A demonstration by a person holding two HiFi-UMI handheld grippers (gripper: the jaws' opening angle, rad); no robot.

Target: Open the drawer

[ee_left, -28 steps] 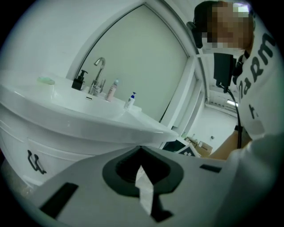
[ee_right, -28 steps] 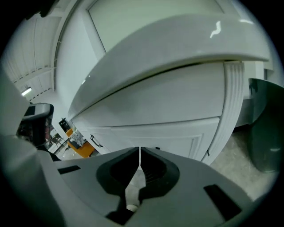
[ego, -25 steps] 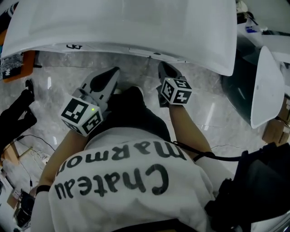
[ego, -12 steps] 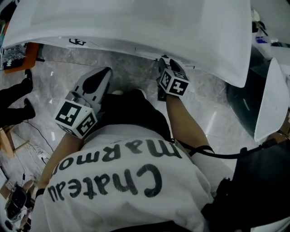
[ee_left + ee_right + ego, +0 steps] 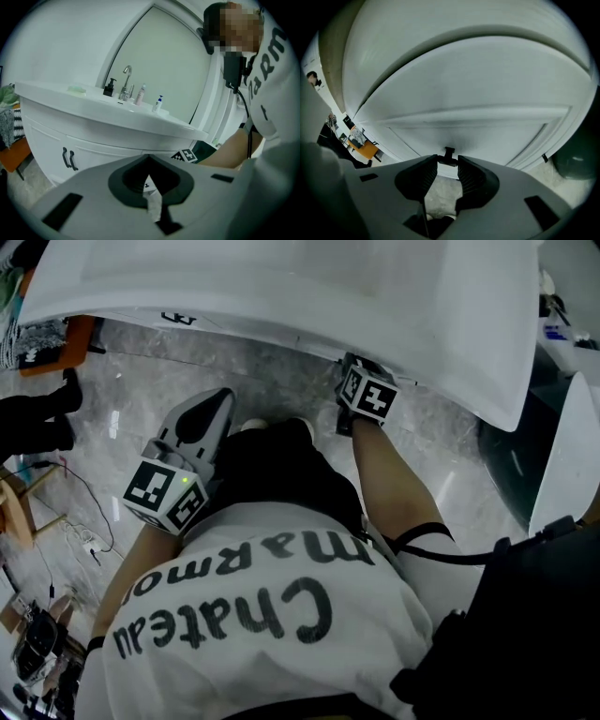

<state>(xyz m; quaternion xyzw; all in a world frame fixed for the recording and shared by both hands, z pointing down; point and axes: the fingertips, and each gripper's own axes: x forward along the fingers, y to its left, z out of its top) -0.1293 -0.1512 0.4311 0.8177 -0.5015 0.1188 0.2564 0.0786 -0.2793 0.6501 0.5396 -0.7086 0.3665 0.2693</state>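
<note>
A white vanity fills the top of the head view, and its counter hides the drawer below. In the right gripper view the white drawer front is close ahead with a small black handle. My right gripper has that handle between its fingertips. Its jaws are closing and the pads touch the ends of the bar. From above only its marker cube shows, at the counter's edge. My left gripper is shut on nothing and hangs back over the floor, left of the person's knees.
Two black door handles sit on the cabinet at the left. A faucet and small bottles stand on the counter. An orange stool is at the far left, cables lie on the marble floor, and a dark bin stands at the right.
The right gripper has moved forward and down until its fingers went under the counter's edge. The left gripper has shifted slightly and stays shut.
</note>
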